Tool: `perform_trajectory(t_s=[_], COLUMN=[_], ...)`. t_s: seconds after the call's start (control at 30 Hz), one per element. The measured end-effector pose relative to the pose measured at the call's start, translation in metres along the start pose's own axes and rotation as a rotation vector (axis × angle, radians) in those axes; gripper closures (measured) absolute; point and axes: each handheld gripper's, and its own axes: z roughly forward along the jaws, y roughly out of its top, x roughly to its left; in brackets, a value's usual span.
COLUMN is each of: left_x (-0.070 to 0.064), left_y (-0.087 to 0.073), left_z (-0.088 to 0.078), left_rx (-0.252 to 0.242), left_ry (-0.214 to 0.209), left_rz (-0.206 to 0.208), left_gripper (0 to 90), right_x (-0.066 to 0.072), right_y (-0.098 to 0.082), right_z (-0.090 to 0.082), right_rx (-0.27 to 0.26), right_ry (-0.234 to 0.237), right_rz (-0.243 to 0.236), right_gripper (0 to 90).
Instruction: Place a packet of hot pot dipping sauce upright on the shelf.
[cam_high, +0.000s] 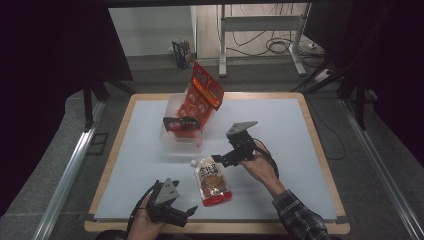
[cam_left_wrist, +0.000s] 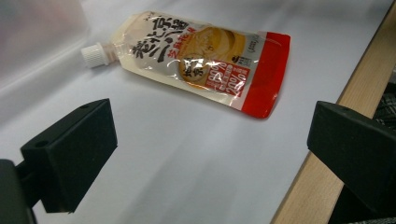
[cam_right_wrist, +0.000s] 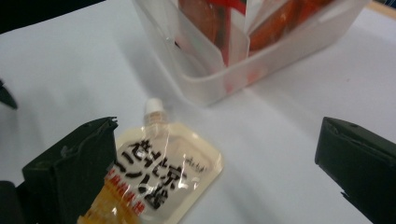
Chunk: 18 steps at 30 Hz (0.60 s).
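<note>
1. In the high view my right gripper (cam_high: 223, 159) hangs just past the white spout of the sauce pouch (cam_high: 213, 183), at about 12 o'clock from the pouch's middle. Its jaws stand wide apart with nothing between the pads.
2. The right gripper view agrees: the two black jaws rise at 8 o'clock and 4 o'clock, and the pouch (cam_right_wrist: 159, 179) lies flat on the table below them, its cap pointing to 12 o'clock. The left-hand jaw hides part of the pouch's edge; I cannot tell if it touches.
3. The pouch lies flat on the pale blue mat (cam_high: 280, 150), near the table's front edge, red bottom seal toward me at 6 o'clock, spout away from me.
4. My left gripper (cam_high: 176, 210) sits at about 8 o'clock from the pouch, near the wooden table rim (cam_high: 107, 170), apart from the pouch. Its jaws are also spread, empty.
5. In the left gripper view the pouch (cam_left_wrist: 196, 60) lies ahead at 12 o'clock, well clear of both jaws, cap toward 10 o'clock.
6. At 11 o'clock from the pouch stands a clear plastic bin (cam_high: 172, 137) with a red snack bag (cam_high: 200, 97) leaning upright in it.
</note>
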Motion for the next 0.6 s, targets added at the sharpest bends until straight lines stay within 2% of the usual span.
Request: perform_trajectory(t_s=[0.17,0.27,0.4,0.6], left_x=[0.005,0.007,0.012,0.019], left_y=[-0.001,-0.001,-0.002,-0.004], left_z=[-0.002,-0.002,-0.003,-0.003], left_rx=[0.004,0.007,-0.003,0.004], left_ry=[0.003,0.004,-0.017,0.005], left_rz=[-0.021,-0.022,-0.048,-0.069], left_gripper=[1.7,1.6,1.5,4.7], right_x=[0.003,0.004,0.007,0.017], right_y=[-0.014,-0.02,-0.029,-0.041], right_z=[-0.01,-0.014,-0.02,-0.029], right_rx=[0.009,0.017,0.022,0.03], right_ry=[-0.032,-0.046,-0.057,-0.063], right_rz=[0.0,0.017,0.028,0.032], right_gripper=[0.0,0.0,0.0,0.0])
